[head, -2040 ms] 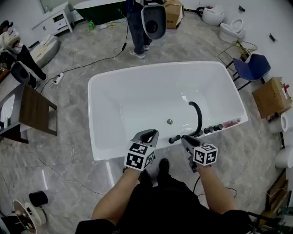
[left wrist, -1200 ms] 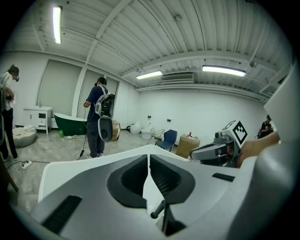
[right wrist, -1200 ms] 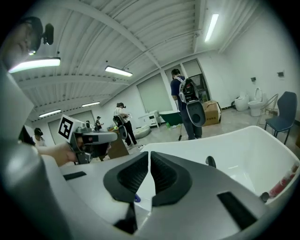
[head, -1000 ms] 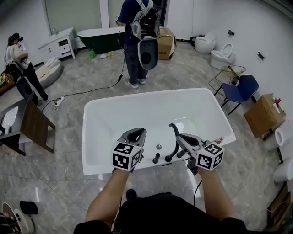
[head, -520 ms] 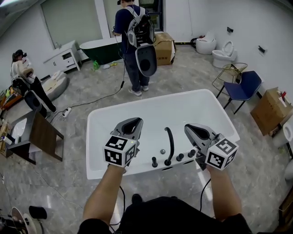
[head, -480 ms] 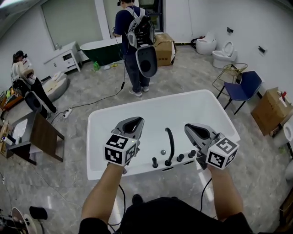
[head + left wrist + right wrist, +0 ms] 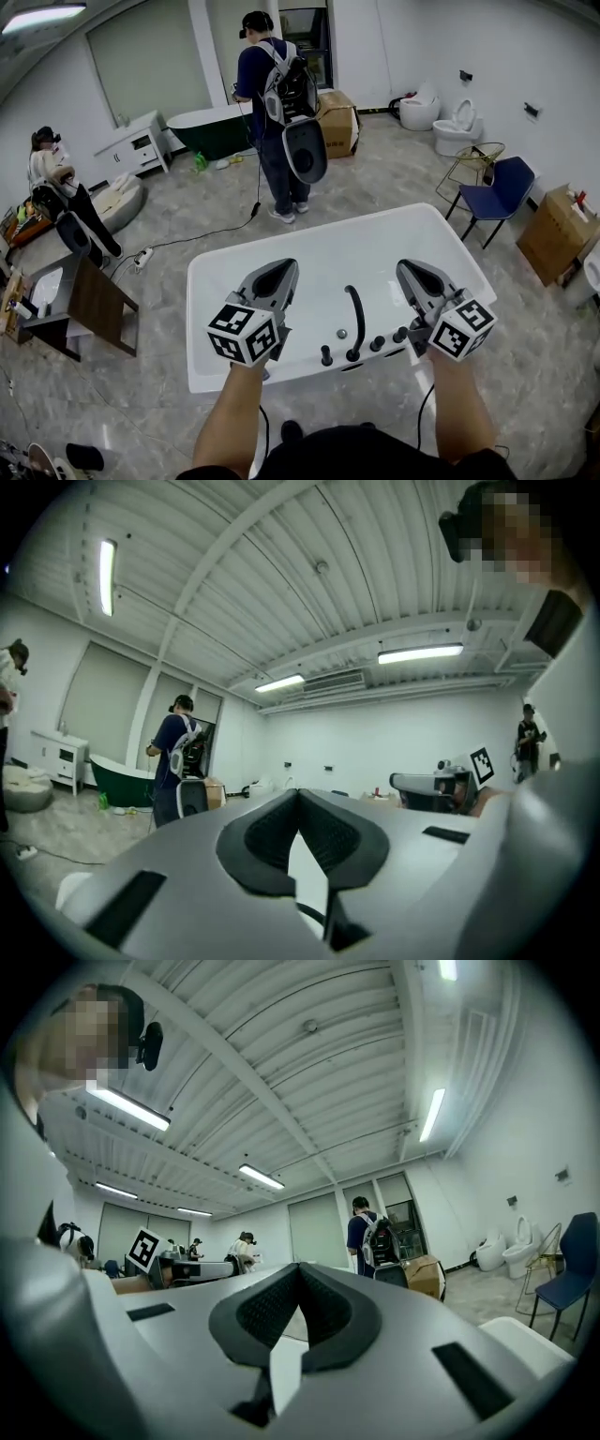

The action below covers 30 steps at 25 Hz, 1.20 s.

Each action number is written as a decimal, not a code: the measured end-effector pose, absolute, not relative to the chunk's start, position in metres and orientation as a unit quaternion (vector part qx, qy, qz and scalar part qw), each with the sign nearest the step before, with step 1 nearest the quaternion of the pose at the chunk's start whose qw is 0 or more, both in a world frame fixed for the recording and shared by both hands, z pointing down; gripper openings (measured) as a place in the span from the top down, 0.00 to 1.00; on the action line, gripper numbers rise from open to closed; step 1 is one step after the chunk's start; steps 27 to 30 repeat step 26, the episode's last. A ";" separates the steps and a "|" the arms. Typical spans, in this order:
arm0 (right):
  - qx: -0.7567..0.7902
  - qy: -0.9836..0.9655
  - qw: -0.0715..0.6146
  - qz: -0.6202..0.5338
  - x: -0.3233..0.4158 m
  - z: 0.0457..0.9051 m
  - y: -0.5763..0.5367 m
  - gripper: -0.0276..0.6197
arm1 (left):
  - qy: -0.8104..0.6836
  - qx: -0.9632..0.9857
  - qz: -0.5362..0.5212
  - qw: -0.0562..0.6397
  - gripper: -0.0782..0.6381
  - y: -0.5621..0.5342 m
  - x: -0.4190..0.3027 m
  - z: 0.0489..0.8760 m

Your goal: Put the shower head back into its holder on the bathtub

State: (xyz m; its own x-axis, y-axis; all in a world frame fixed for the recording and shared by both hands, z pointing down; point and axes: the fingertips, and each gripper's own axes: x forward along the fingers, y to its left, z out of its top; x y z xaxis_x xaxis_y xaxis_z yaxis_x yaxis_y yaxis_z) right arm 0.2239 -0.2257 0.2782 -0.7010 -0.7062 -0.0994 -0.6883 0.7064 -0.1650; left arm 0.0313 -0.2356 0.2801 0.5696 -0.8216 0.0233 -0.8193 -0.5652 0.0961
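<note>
Above the near rim of the white freestanding bathtub (image 7: 394, 239), the left tool (image 7: 281, 266) and right tool (image 7: 410, 268) hang level, each with its jaws pressed together on nothing. On that rim, just left of the curved black spout (image 7: 355, 314) and the row of black knobs (image 7: 377, 344), a short black shower head (image 7: 325, 356) stands upright. It looks seated in its holder, though too small to confirm. The task seems finished, bar a check.
</note>
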 end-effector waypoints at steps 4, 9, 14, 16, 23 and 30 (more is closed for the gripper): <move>-0.381 0.921 0.067 -0.049 0.223 0.292 -0.217 0.93 | -0.491 0.870 0.041 0.027 0.87 -0.238 0.025 0.306; -0.382 0.921 0.056 -0.048 0.219 0.293 -0.217 0.93 | -0.488 0.871 0.057 0.006 0.87 -0.239 0.028 0.310; -0.379 0.922 0.057 -0.052 0.216 0.293 -0.217 0.93 | -0.493 0.868 0.047 0.008 0.87 -0.243 0.026 0.307; -0.378 0.922 0.060 -0.054 0.218 0.294 -0.217 0.93 | -0.497 0.867 0.043 0.011 0.87 -0.244 0.025 0.306; -0.372 0.924 0.064 -0.059 0.215 0.294 -0.214 0.93 | -0.488 0.871 0.043 0.030 0.87 -0.242 0.030 0.313; -0.369 0.925 0.061 -0.059 0.213 0.294 -0.212 0.93 | -0.484 0.873 0.046 0.037 0.87 -0.240 0.033 0.318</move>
